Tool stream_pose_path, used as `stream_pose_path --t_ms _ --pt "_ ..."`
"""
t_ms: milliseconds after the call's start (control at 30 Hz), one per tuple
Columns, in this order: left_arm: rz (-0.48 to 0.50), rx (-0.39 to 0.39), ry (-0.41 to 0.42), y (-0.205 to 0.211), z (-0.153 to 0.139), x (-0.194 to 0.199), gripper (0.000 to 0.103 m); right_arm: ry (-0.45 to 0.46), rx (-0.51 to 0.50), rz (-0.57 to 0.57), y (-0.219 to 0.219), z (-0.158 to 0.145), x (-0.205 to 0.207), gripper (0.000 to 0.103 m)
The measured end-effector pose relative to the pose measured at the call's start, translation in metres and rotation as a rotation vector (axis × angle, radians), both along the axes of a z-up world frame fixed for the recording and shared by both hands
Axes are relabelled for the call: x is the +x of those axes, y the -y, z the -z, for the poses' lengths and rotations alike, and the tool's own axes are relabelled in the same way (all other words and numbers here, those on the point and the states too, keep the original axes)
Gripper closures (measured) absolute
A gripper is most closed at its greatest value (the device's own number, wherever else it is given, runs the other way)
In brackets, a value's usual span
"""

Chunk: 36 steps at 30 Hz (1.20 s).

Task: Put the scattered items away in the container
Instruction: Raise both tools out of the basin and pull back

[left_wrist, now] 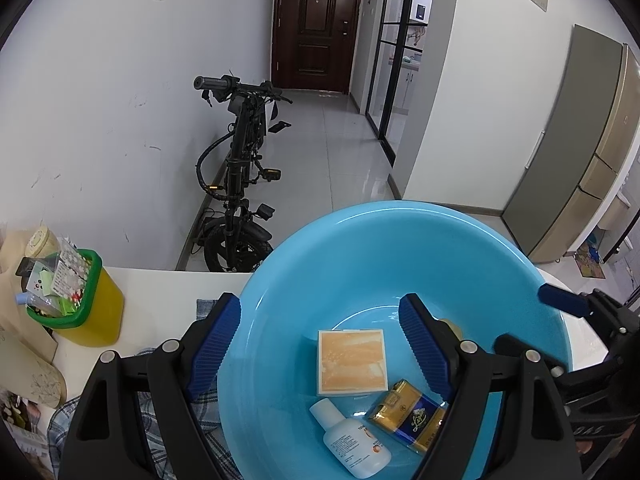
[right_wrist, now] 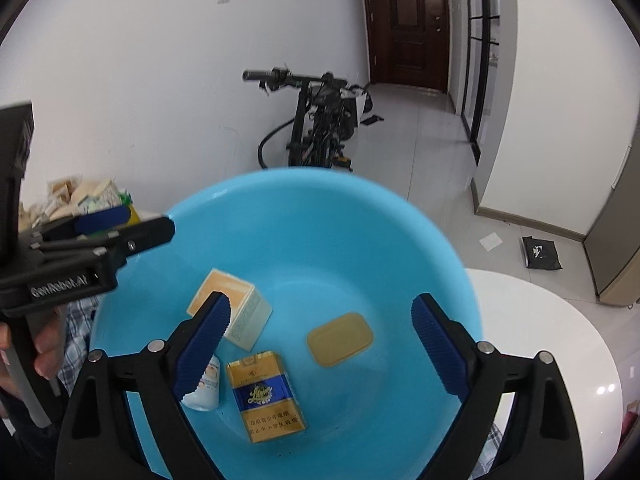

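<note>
Box, bottle, pack, probably soap in basin.

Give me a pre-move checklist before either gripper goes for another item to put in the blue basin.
1. Left gripper open and empty: ok.
2. Right gripper open and empty: ok.
3. Items inside the blue basin: ok; orange box, cigarette pack, white bottle and tan soap bar lie on its bottom.
4. Room left in the basin: ok, much of the floor is bare.
5. Scattered items left on the white table: cannot tell; the basin blocks most of it.
6. Grippers apart from each other: ok, though close over the basin.
</note>
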State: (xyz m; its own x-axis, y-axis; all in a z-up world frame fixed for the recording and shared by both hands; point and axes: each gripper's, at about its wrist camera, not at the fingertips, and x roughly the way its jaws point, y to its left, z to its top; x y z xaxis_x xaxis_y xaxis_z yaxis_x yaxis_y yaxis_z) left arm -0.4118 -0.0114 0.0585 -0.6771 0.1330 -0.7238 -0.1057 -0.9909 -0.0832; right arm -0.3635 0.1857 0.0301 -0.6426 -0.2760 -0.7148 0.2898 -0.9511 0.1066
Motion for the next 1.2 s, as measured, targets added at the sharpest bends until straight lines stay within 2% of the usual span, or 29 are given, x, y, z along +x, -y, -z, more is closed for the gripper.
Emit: stream_pose_path --t_ms 133,400,467,633,733,833,933,1033,1200 --pt "0.005 -0.003 -0.017 -0.001 -0.005 0.003 0.019 -0.053 -0.021 0.024 -0.009 -0.014 0.007 0.004" --pt "0.012 -0.008 -0.078 -0.001 -0.019 0.013 0.019 -0.126 -0.059 0.046 -0.019 -0.037 0.019 0.004" --pt "0.018 -0.009 -0.088 -0.003 -0.021 0.014 0.014 -0.142 -0.064 0.05 -0.018 -0.041 0.022 0.004" --pt "0.035 -0.036 -0.109 -0.01 -0.026 0.021 0.014 -0.203 -0.037 0.058 -0.017 -0.053 0.032 0.004" --pt "0.027 -0.052 -0.161 -0.012 -0.034 0.03 0.014 -0.261 -0.025 0.088 -0.021 -0.062 0.04 0.002" --pt "0.016 -0.037 -0.224 -0.01 -0.043 0.039 0.013 -0.321 -0.018 0.131 -0.026 -0.071 0.048 0.0" --pt "-0.003 0.01 -0.277 -0.003 -0.05 0.047 0.0 -0.366 -0.036 0.157 -0.032 -0.078 0.053 0.0" --pt "-0.028 0.024 -0.333 0.002 -0.057 0.057 0.0 -0.376 -0.051 0.162 -0.034 -0.082 0.054 0.0" --pt "-0.026 -0.003 -0.335 0.003 -0.064 0.067 0.0 -0.399 -0.053 0.157 -0.03 -0.086 0.057 0.0"
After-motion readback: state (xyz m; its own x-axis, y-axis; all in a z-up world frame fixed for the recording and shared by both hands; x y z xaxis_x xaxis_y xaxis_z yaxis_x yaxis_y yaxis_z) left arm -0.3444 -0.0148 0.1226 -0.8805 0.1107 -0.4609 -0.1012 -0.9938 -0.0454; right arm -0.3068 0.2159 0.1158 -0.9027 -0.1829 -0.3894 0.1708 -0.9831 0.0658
